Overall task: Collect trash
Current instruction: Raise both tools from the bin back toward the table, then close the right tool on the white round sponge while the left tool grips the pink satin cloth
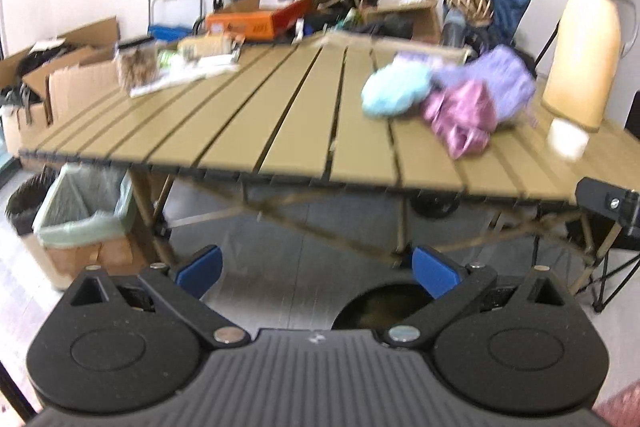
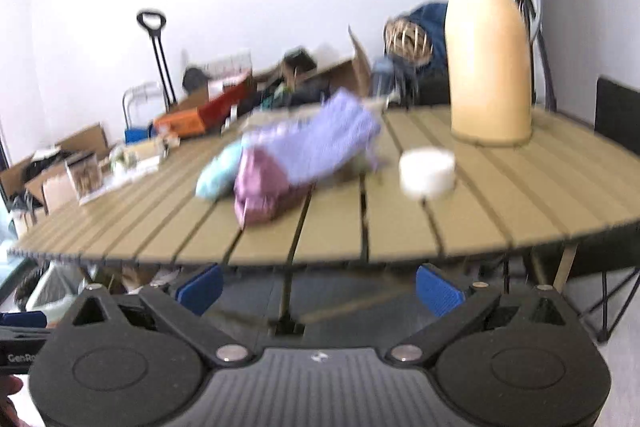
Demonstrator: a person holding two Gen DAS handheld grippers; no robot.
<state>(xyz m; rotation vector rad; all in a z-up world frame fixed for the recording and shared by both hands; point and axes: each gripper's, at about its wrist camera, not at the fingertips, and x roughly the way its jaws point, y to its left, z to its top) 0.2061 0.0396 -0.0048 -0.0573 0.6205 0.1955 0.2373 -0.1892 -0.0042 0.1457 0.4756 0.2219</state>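
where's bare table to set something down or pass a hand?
The middle of the slatted table is bare, between the snack packets at the far left and the crumpled cloths. The near edge in front of the cloths is also free. It is crowded on the right around the white cup and thermos.

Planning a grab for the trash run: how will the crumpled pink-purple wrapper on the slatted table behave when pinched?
The crumpled pink-purple wrapper looks thin and creased, so it is probably floppy and light, likely squashing further between pads. It lies against the pale blue wad and lilac sheet, so pulling it may drag those along.
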